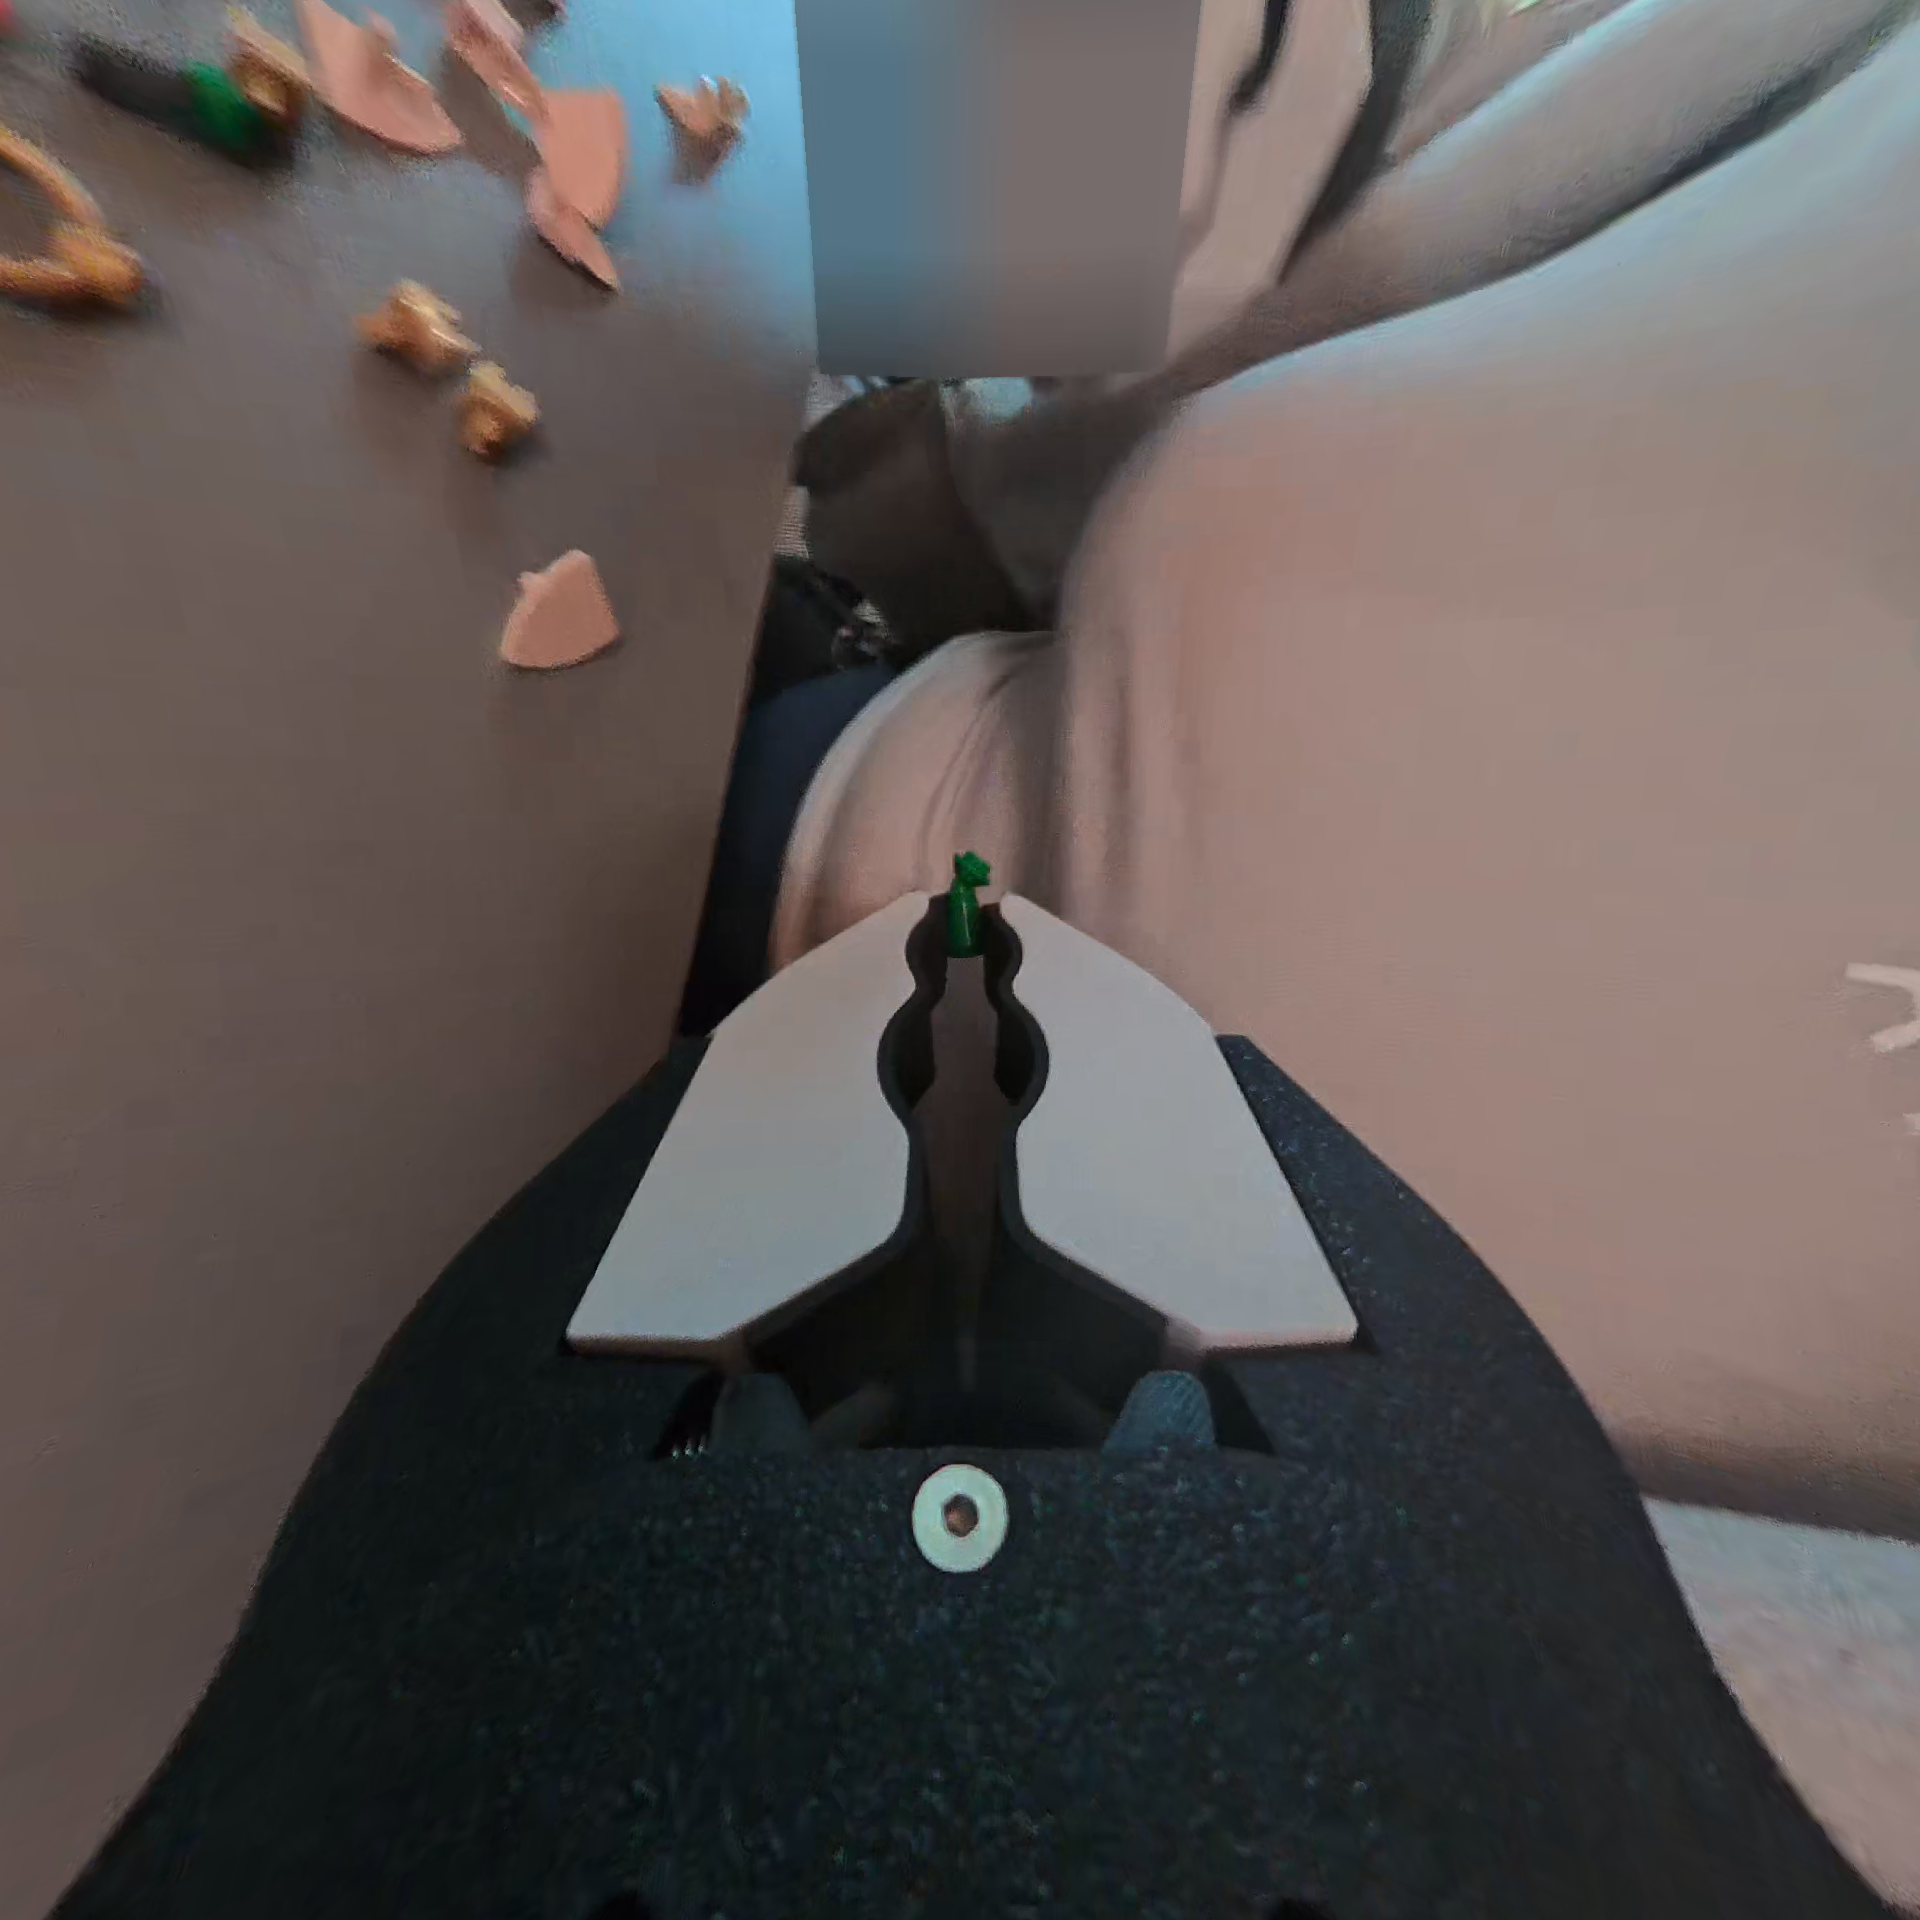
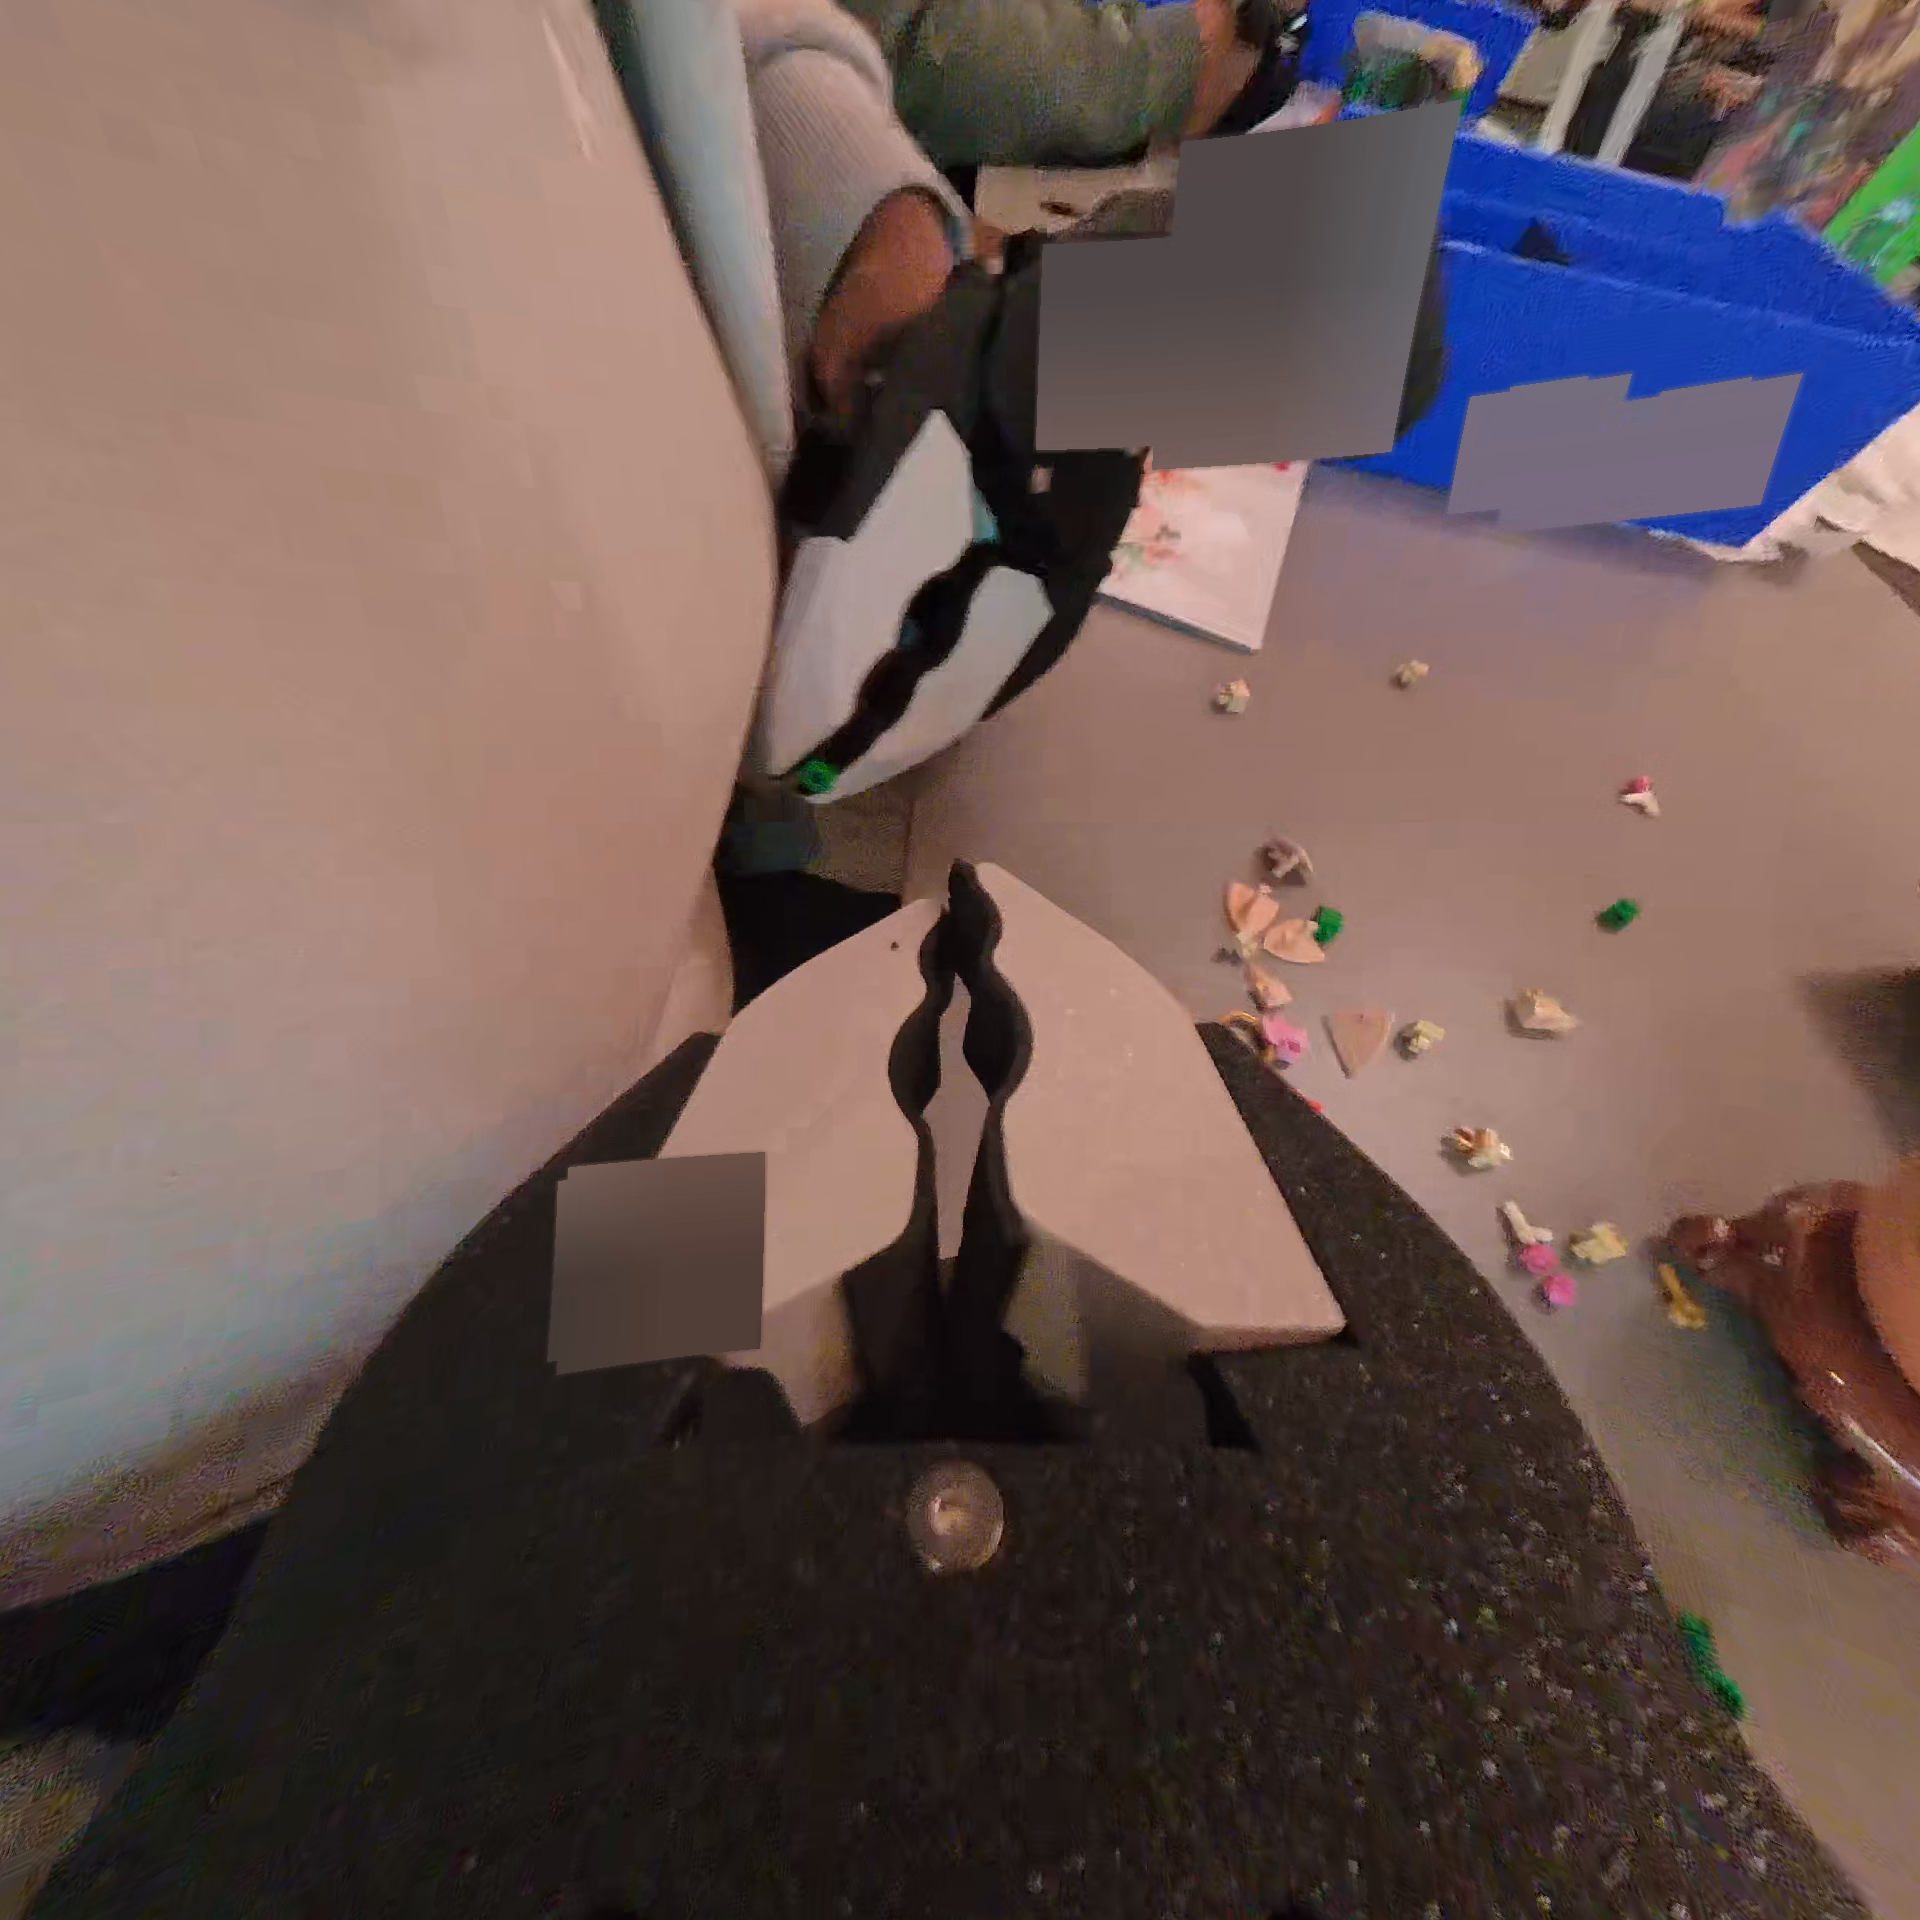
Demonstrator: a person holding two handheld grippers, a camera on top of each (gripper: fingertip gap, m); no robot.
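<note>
My left gripper (image 1: 966, 914) is shut on a small green plastic piece (image 1: 964, 904) that sticks out past its fingertips. It is held off the table edge, close to a person's pale sleeve (image 1: 1455, 675). The same gripper shows in the right wrist view (image 2: 831, 769) with the green piece (image 2: 817, 776) at its tip. My right gripper (image 2: 961, 894) is shut and empty, held above the grey table (image 2: 1455, 727) beside the pale sleeve (image 2: 364, 623). Several tan, pink and green small pieces (image 2: 1288, 935) lie scattered on the table to its right.
Tan petal-shaped pieces (image 1: 561, 623) and small gold pieces (image 1: 416, 327) lie on the table at the upper left of the left wrist view. A blue bin (image 2: 1662, 312) and a flowered sheet (image 2: 1205, 551) stand at the far side. A brown object (image 2: 1818, 1351) is at the right edge. My hands' fingertips stand some 8 cm from each other.
</note>
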